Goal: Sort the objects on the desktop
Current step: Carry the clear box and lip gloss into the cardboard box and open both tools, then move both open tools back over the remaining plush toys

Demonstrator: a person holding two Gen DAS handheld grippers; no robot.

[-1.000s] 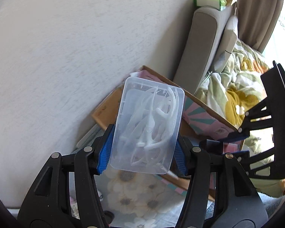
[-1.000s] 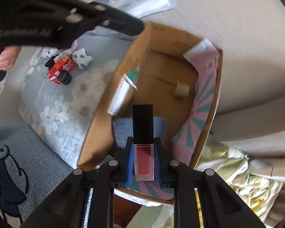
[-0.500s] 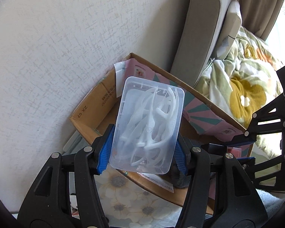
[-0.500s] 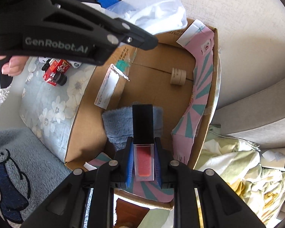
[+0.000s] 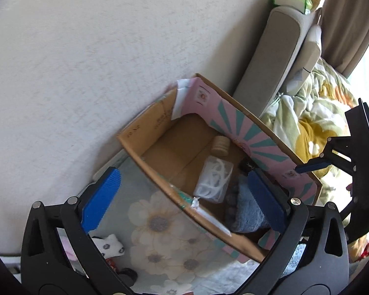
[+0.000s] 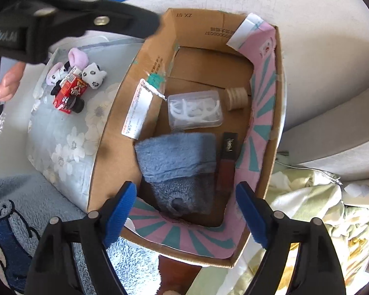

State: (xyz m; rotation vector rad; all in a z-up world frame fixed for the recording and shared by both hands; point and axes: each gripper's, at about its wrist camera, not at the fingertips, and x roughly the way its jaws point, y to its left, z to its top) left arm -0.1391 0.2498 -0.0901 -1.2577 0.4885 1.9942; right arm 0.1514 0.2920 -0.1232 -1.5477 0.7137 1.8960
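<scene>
An open cardboard box (image 6: 270, 147) with a pink and teal lining stands by the wall; it also shows in the left wrist view (image 5: 145, 151). Inside lie a clear plastic case of white picks (image 6: 194, 110), also in the left wrist view (image 5: 214, 183), a red lip gloss with a black cap (image 6: 226, 162), a blue fluffy cloth (image 6: 177, 157) and a small wooden spool (image 6: 236, 98). My left gripper (image 5: 184, 199) is open and empty above the box's near edge. My right gripper (image 6: 184, 217) is open and empty above the box's front rim.
A red toy car (image 6: 70, 94), panda-print socks (image 6: 93, 75) and a pink sock (image 6: 77, 56) lie on the floral tabletop (image 6: 61, 135) left of the box. A bed with a patterned quilt (image 5: 319, 115) is to the right. A fleecy blue rug (image 6: 12, 209) lies below.
Both grippers have opened. The clear case dropped from the left gripper into the box, and the lip gloss dropped from the right gripper beside the blue cloth.
</scene>
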